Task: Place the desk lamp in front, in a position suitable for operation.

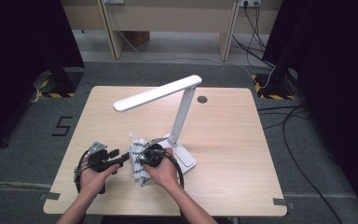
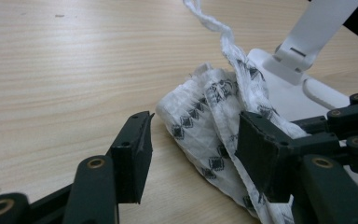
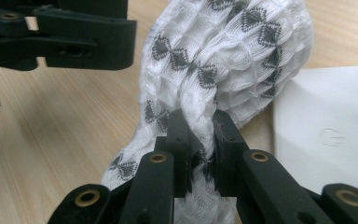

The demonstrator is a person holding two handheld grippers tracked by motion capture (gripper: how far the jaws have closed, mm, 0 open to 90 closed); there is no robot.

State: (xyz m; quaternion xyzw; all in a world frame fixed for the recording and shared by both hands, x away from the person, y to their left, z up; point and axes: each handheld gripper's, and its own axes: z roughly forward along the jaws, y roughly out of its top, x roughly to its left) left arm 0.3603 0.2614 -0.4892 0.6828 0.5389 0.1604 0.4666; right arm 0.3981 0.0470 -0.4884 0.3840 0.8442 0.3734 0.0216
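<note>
A white cloth with small black diamond marks (image 1: pixel 135 148) lies crumpled on the wooden table (image 1: pixel 223 135), against the base of a white desk lamp (image 1: pixel 185 157). My right gripper (image 3: pixel 198 140) is shut on a fold of the cloth (image 3: pixel 223 60); in the high view the right gripper (image 1: pixel 145 157) sits over it. My left gripper (image 2: pixel 198 154) stands open, its jaws either side of the cloth's (image 2: pixel 200 126) near end; one pad (image 2: pixel 135 149) is clear of the fabric. From above, the left gripper (image 1: pixel 121 158) points right at the cloth.
The lamp's arm (image 1: pixel 179 116) rises just right of my hands, and its long head (image 1: pixel 156 93) reaches left over the table's middle. A round dark grommet (image 1: pixel 202 99) sits near the far edge. The lamp base (image 2: pixel 279 88) lies behind the cloth.
</note>
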